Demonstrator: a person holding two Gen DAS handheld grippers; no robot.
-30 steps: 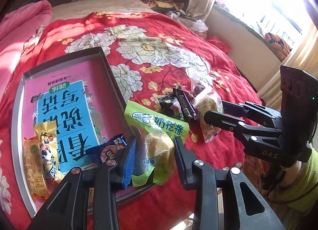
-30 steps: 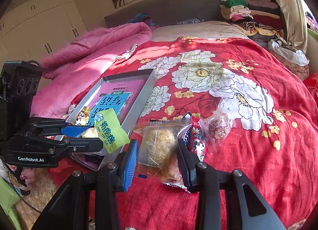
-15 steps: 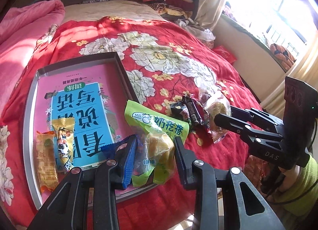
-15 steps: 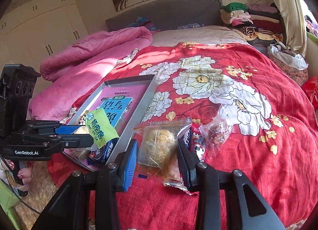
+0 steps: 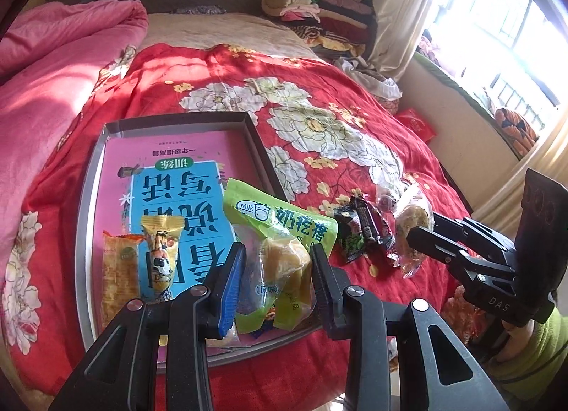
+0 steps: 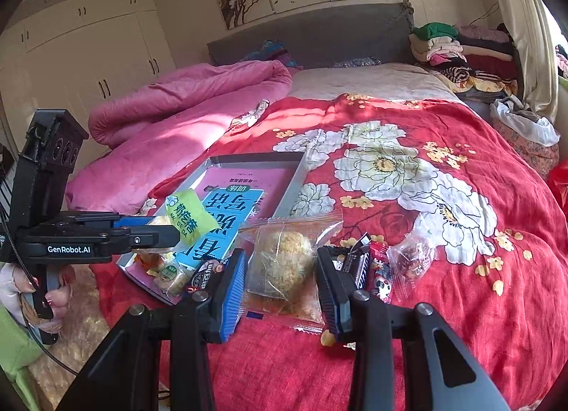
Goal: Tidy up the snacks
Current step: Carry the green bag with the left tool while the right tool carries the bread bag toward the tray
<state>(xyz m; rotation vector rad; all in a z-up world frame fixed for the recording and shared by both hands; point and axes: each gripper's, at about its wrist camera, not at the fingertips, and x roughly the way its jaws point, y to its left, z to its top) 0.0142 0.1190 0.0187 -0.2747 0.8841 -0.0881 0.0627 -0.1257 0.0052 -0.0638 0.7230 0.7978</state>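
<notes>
Green snack bag (image 5: 280, 251): we now carry it higher over the tray (image 5: 85, 233), clenched in the left hand-held gripper (image 5: 277, 269); right hand-held gripper (image 6: 280, 279) spread around the pastry packet (image 6: 284, 261).

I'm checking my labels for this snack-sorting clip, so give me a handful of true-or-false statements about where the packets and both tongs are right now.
1. The left tongs hold the green milk snack packet over the tray. True.
2. The right tongs are clamped on a can. False: the fingers flank a clear-wrapped pastry on the red bedspread; whether they grip it is unclear.
3. A yellow candy packet lies inside the tray. True.
4. The tray's bottom is bare metal. False: a pink and blue book lines it.
5. The dark wrapped snacks lie in the tray. False: they lie on the bedspread, right of the tray.
</notes>
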